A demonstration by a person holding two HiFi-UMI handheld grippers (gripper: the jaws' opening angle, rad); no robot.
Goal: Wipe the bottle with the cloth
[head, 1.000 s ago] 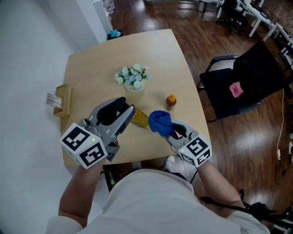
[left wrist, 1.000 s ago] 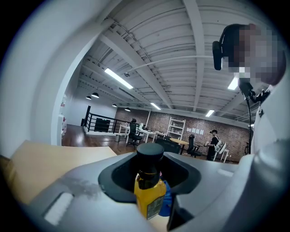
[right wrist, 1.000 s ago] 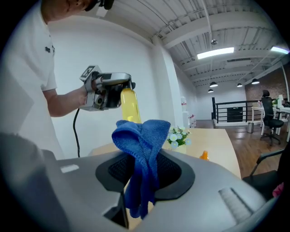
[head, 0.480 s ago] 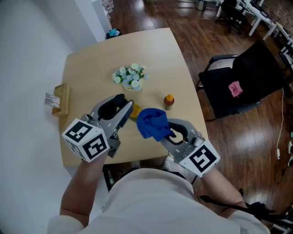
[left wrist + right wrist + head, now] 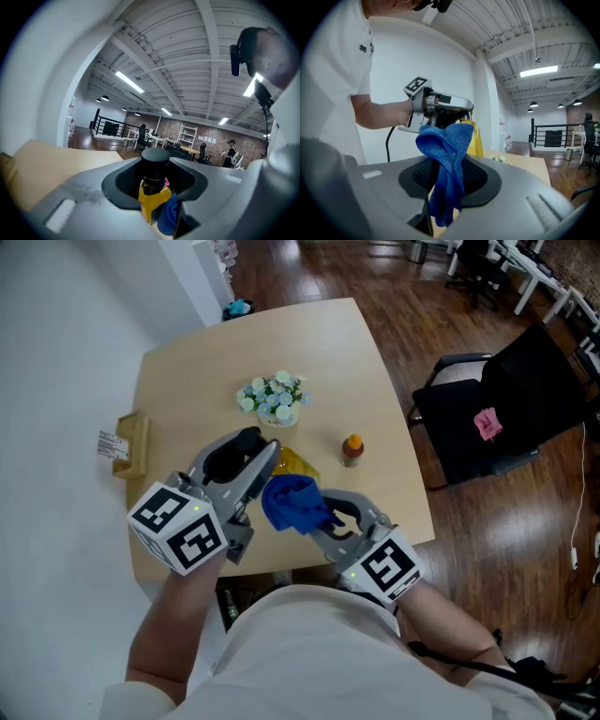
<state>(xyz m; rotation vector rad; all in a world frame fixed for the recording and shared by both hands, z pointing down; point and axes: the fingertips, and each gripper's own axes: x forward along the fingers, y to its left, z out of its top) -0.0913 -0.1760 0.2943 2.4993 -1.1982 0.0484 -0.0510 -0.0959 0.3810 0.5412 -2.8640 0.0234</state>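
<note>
Left tongs [image 5: 268, 456] on bottle [image 5: 299, 463]; cloth [image 5: 289, 503] beside

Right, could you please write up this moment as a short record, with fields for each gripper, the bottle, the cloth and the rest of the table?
left gripper: jaws shut on the yellow bottle, held above the table
right gripper: jaws shut on the blue cloth
bottle: yellow body, black cap
cloth: bunched, apparently lying against the bottle's side
also on table: flowers in a white pot, small orange-capped bottle, wooden holder at the left edge
beside table: black chair
task stage: wiping looks under way
</note>
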